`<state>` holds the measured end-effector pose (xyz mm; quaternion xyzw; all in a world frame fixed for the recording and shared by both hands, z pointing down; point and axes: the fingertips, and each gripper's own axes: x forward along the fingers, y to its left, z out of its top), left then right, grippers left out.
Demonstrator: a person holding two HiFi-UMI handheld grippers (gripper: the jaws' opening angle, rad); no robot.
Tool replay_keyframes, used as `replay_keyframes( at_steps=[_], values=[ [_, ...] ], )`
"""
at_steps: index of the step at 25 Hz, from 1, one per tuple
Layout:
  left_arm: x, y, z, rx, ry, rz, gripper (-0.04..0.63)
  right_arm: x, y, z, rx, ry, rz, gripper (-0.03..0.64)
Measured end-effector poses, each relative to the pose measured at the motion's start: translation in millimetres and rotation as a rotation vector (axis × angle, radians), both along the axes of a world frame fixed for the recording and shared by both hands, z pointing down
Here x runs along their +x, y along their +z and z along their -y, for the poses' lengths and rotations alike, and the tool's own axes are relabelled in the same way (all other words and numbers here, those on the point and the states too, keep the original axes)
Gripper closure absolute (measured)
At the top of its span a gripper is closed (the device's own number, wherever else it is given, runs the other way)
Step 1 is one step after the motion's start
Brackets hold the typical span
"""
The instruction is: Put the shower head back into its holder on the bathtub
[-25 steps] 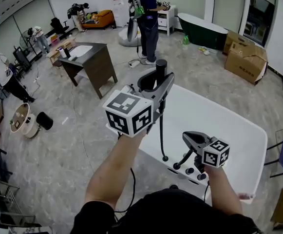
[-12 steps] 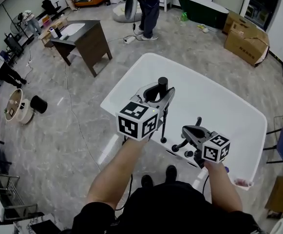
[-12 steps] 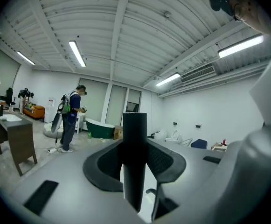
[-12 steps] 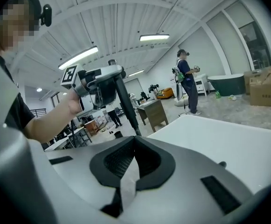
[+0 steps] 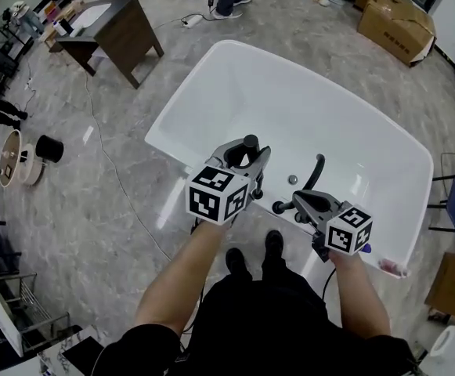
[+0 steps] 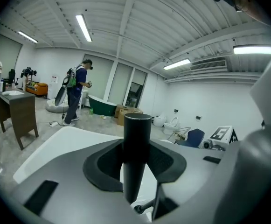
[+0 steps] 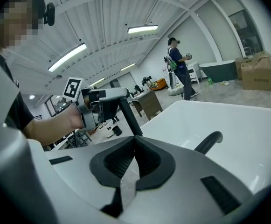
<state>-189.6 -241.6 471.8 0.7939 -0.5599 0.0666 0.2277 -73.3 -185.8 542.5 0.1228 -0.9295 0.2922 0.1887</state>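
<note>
Where the shower head (image 5: 250, 142) is: upright between the jaws of the left gripper (image 5: 247, 160), over the near edge of the white bathtub (image 5: 313, 104), and not in a holder.
Left gripper: its jaws pinch the black cylindrical handle, with the pads pressed on both sides, as the left gripper view shows.
Right gripper (image 5: 296, 201): its jaws are pressed together with nothing between them. It sits just beside the black fittings (image 5: 279, 207) on the tub's near rim.
Spout (image 5: 315, 171): black and curved, rising behind the right gripper.
Holder: which fitting it is cannot be told.
Change, left gripper: a second ago it was held high, with the hose (image 6: 147, 205) hanging in a long line down to the rim. Now it is much lower, close over the rim, and only a short piece of hose shows beneath it.
Change, right gripper: also lower and nearer the fittings, jaws together as before.
Change, head view: the tub now fills the centre, and the dark table (image 5: 121, 26) and cardboard boxes (image 5: 395, 18) lie at the top edge.
</note>
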Motion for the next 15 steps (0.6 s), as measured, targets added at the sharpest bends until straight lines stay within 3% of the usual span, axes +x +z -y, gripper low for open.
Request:
replay_keyframes(
  at_steps=[7, 15],
  values=[
    [14.9, 64.0, -10.2, -0.122, 0.039, -0.019, 0.451, 10.4, 17.5, -2.5, -0.026, 0.022, -0.004, 0.598],
    [19.2, 116.2, -27.0, -0.244, 0.051, 0.025, 0.448, 27.2, 29.4, -9.1, -0.053, 0.051, -0.005, 0.598]
  ],
)
